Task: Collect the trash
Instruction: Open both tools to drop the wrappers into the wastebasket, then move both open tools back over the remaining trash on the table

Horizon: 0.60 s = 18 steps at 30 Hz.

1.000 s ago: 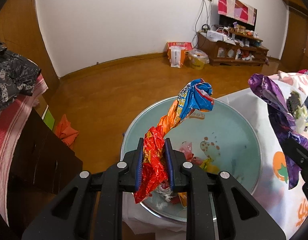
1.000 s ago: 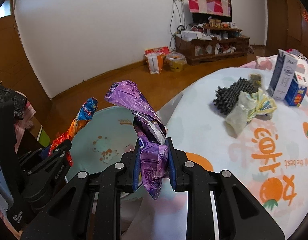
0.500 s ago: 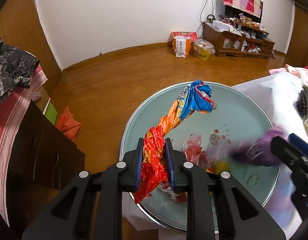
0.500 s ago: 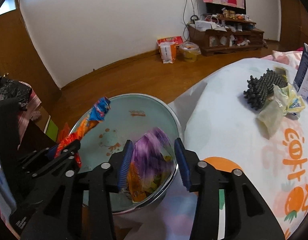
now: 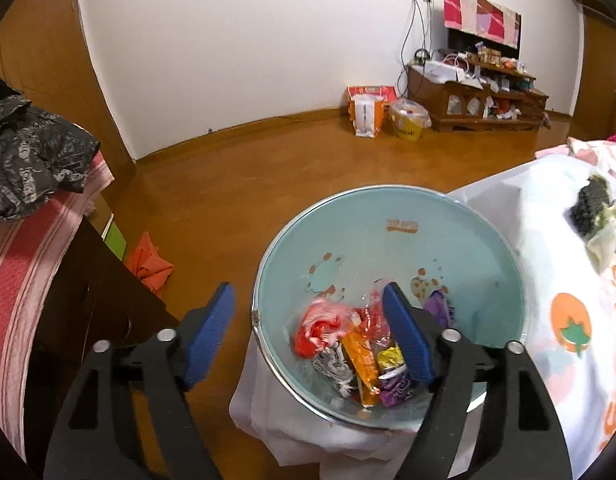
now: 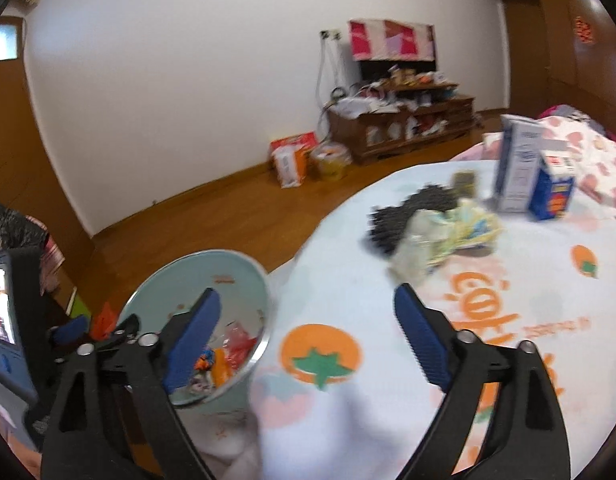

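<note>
Left wrist view: the left claw [image 5: 308, 336] stands with its blue pads wide apart and nothing between them, hovering over the near rim of the pale blue basin [image 5: 459, 240], which serves as the trash bin. Inside the basin, at its near side, lies a heap of wrappers [image 5: 355, 348]: red and white, orange, silver, yellow and purple pieces, loose and crumpled. The basin sits at the edge of the worktop [image 5: 547, 364], partly on a white fold of its fruit-printed cloth that hangs toward the floor. In the right wrist view the right claw [image 6: 306, 334] is likewise spread open and empty, pointing past the basin [image 6: 228, 268] toward the middle of the worktop [image 6: 507, 300]; this picture is blurred, so fine detail is uncertain. Beyond the basin, farther in on the cloth, a crumpled pale plastic wrapper [image 6: 443, 232] rests touching a black bundle [image 6: 407, 212], and behind those stand a tall white carton [image 6: 517, 168] and a smaller blue carton [image 6: 551, 186], upright and just beside each other. Judged from this, the drop into the basin is done for both claws, and the step in hand is the reach for the next piece. The pale wrapper looks the likeliest target: the right claw would need to travel away from the basin, come down over the wrapper with pads astride it, and pinch only the plastic, since the black bundle lies against it and could be dragged along.
</note>
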{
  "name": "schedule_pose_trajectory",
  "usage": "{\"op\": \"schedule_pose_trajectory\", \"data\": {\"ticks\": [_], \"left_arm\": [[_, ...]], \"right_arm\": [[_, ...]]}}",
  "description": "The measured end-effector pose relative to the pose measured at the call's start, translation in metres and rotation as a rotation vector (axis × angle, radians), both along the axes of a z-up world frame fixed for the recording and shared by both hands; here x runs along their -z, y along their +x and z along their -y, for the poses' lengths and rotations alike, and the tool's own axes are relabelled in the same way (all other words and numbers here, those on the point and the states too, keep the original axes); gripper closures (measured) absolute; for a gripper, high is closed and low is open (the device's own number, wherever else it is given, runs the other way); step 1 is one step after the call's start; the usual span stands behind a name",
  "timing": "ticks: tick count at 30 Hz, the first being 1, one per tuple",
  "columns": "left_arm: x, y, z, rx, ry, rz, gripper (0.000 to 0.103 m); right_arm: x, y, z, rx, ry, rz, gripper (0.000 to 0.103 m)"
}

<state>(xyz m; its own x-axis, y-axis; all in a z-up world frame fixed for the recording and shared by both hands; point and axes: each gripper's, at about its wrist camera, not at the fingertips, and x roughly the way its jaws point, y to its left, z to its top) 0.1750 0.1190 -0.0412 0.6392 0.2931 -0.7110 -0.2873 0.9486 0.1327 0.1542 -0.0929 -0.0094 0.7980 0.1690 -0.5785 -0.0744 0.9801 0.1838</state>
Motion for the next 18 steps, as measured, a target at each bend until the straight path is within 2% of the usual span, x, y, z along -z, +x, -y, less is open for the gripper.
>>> {"op": "schedule_pose_trajectory", "data": {"ticks": [2, 4, 7, 18], "left_arm": [[-0.006, -0.008, 0.008, 0.011, 0.002, 0.015, 0.018], [-0.012, -0.015, 0.017, 0.021, 0.013, 0.028, 0.013], [-0.019, -0.025, 0.031, 0.045, 0.017, 0.042, 0.008], [-0.009, -0.042, 0.085, 0.181, -0.032, -0.013, 0.006]], "right_arm": [[0.000, -0.007, 0.011, 0.036, -0.015, 0.007, 0.010], [0.002, -0.013, 0.021, 0.064, -0.022, -0.001, 0.006], [0.005, -0.021, 0.039, 0.095, -0.019, -0.029, 0.006], [0.018, -0.046, 0.105, 0.229, -0.019, -0.093, 0.006]]}}
